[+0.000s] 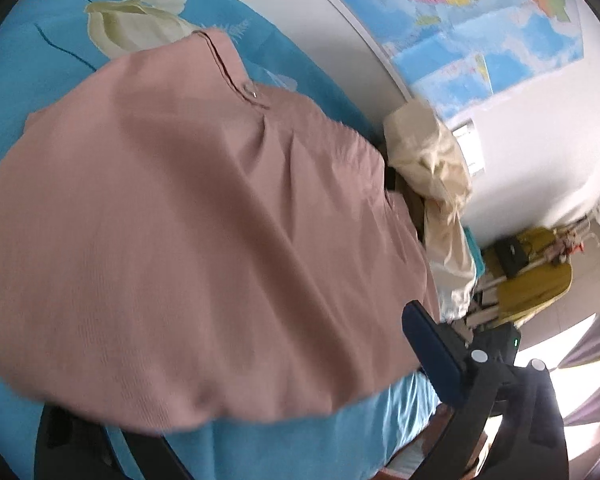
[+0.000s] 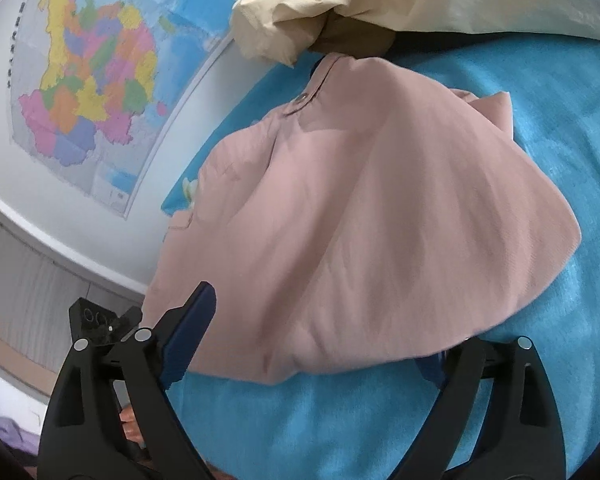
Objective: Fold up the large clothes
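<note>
Looking at step: I judge that one fold of the pink garment (image 2: 372, 208) is just laid down, and both tools are free of the cloth.
Left gripper (image 1: 236, 412): jaws wide apart, nothing pinched; the near hem of the garment lies over one finger, so I see only the blue pad (image 1: 432, 352) of the other.
Right gripper (image 2: 320, 344): jaws wide apart, the folded edge lies between them but the pads do not press it.
Place of garment: on the blue bedsheet (image 2: 540, 360), near the wall with the map (image 2: 88, 92); a cream cloth pile (image 2: 380, 4) is just beyond its far end.
Long axis: it runs away from me, the buttoned waistband (image 2: 304, 100) at the far end, the rounded fold at my end.
Next move: I think I must take two points of the near edge and carry them toward the waistband, keeping the layers together.
</note>
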Action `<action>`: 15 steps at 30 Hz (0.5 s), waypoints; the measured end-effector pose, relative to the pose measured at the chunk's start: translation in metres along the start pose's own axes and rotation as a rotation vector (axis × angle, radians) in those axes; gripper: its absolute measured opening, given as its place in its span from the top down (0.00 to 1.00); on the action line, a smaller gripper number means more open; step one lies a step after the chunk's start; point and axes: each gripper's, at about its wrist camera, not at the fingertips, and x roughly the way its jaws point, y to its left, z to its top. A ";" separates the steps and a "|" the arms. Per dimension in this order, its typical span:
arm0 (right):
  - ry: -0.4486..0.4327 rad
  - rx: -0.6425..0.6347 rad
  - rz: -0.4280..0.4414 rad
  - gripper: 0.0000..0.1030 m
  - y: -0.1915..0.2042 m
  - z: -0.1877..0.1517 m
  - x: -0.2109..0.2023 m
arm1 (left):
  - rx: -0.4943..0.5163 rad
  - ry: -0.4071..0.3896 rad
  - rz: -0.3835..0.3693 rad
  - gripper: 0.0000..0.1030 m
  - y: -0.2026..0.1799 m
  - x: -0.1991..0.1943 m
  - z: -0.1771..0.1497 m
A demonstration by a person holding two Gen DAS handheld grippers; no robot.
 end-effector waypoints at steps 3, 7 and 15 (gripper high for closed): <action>-0.019 0.015 -0.012 0.13 0.002 0.005 0.006 | -0.066 -0.038 -0.017 0.06 0.006 -0.001 0.008; -0.069 0.043 -0.027 0.08 0.005 0.012 0.014 | -0.072 -0.061 0.023 0.06 0.003 0.002 0.011; -0.096 0.032 -0.055 0.33 0.011 0.024 0.037 | -0.048 -0.117 0.166 0.34 -0.001 0.010 0.018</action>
